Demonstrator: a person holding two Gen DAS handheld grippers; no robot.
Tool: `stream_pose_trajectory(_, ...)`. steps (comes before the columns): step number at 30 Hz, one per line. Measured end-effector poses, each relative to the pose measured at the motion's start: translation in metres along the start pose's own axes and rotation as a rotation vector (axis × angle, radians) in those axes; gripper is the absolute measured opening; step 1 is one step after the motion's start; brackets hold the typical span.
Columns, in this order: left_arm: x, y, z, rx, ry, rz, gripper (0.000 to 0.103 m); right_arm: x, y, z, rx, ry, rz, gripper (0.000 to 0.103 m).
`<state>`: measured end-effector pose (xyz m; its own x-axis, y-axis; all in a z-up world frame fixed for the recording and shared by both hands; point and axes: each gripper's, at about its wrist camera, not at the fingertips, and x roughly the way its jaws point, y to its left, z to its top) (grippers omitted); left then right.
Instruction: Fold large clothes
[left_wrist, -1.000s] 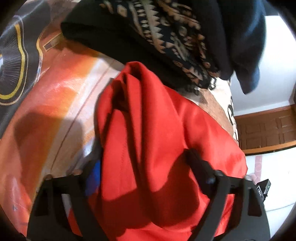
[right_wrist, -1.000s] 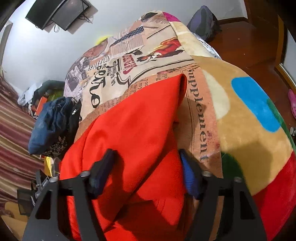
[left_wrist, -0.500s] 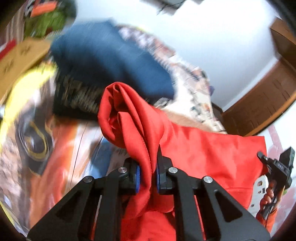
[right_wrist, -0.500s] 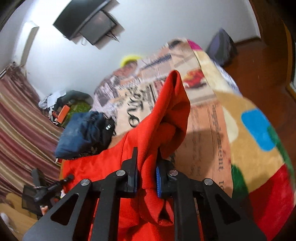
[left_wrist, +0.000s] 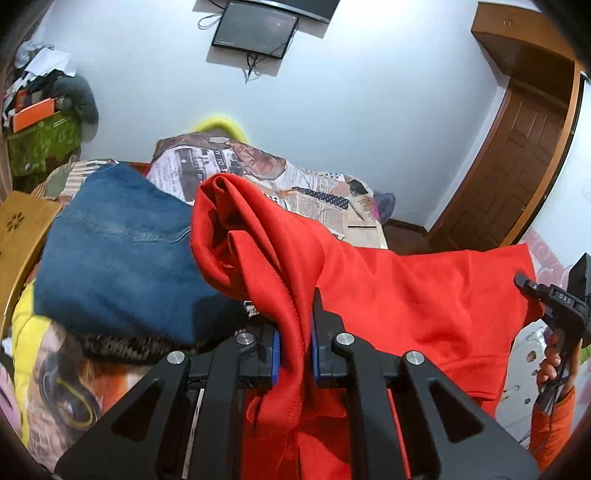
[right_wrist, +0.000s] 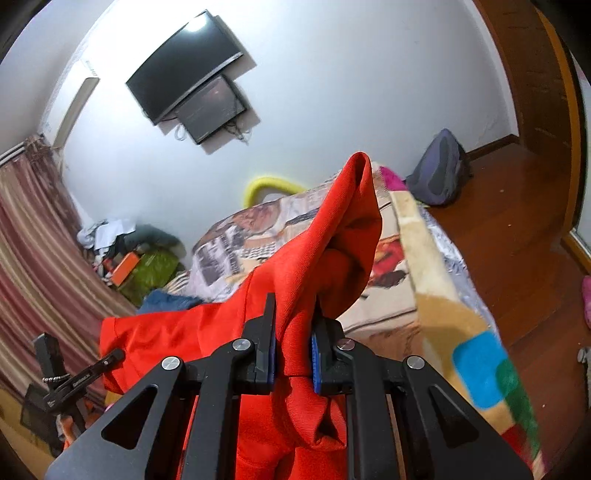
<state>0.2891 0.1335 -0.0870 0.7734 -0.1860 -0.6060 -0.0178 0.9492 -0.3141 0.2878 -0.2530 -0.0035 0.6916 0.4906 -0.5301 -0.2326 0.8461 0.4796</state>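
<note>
Between the left claw (left_wrist: 293, 354) and the right claw (right_wrist: 293, 363), each clamped narrow on a bunched end, the red garment (left_wrist: 406, 295) stretches sideways above the bed (right_wrist: 436, 295), its long axis claw to claw, neither hand nearer.

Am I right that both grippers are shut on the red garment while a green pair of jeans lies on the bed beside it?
Not quite: the jeans are blue, as the left wrist view shows. Both the left gripper and right gripper are indeed shut on the red garment.
</note>
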Motion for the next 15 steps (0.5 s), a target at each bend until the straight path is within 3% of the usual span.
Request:
stream_pose_trajectory(7, 0.082, 0.006, 0.012, 0.046, 0.09, 0.077, 0.011, 0.048, -0.036, -0.005, 0.033, 0.061, -0.106, 0.012)
stream_pose_trajectory(15, 0.145, 0.01, 0.007, 0.105, 0.182, 0.159, 0.011, 0.097, -0.088, -0.016, 0.097, 0.182, -0.204, 0.012)
